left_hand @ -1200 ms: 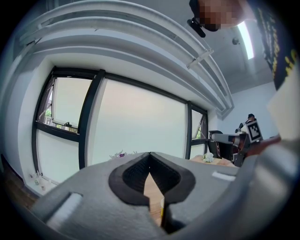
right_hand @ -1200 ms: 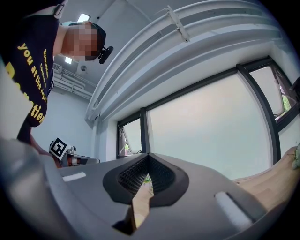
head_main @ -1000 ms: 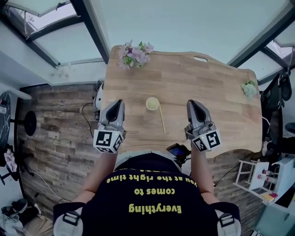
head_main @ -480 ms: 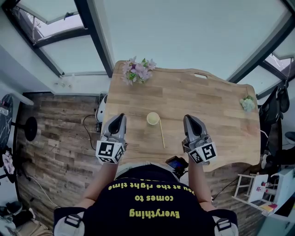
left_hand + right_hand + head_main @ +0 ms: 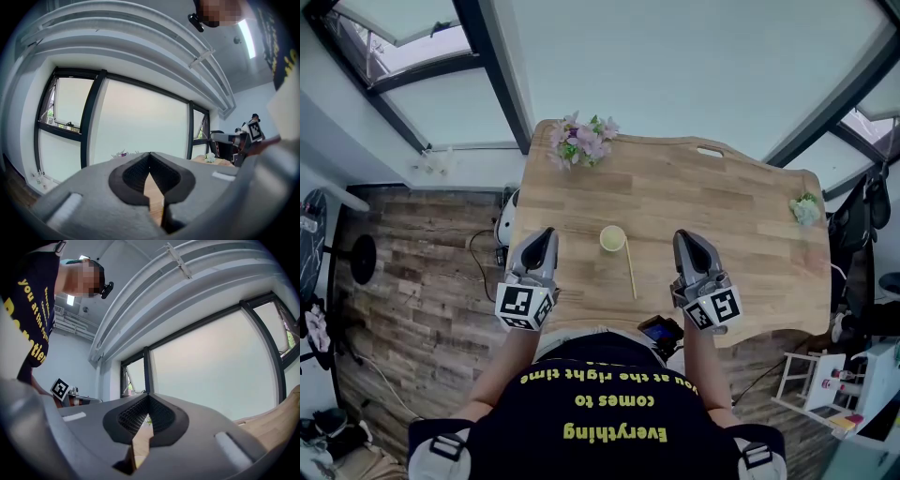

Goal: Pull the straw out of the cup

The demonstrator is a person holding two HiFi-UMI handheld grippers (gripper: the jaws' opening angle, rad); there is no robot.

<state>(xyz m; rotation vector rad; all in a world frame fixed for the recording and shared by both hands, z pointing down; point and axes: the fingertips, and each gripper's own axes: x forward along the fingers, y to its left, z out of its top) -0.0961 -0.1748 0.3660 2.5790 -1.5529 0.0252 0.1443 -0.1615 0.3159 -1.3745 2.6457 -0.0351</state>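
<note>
Straw [image 5: 630, 269] lies on table [image 5: 741, 216] beside cup [image 5: 612, 239]; we judge the pull done. Left gripper [image 5: 546, 233] and right gripper [image 5: 682, 236]: jaws together, empty; no further move needed.

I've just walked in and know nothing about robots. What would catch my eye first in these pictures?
Two grey hand-held grippers, the left gripper and the right gripper, are held over the near edge of a wooden table. Both are shut and empty, and each carries a cube with square markers. Between them stands a small pale cup, with a thin straw lying flat on the table just right of it. A bunch of pink flowers sits at the far left corner.
</note>
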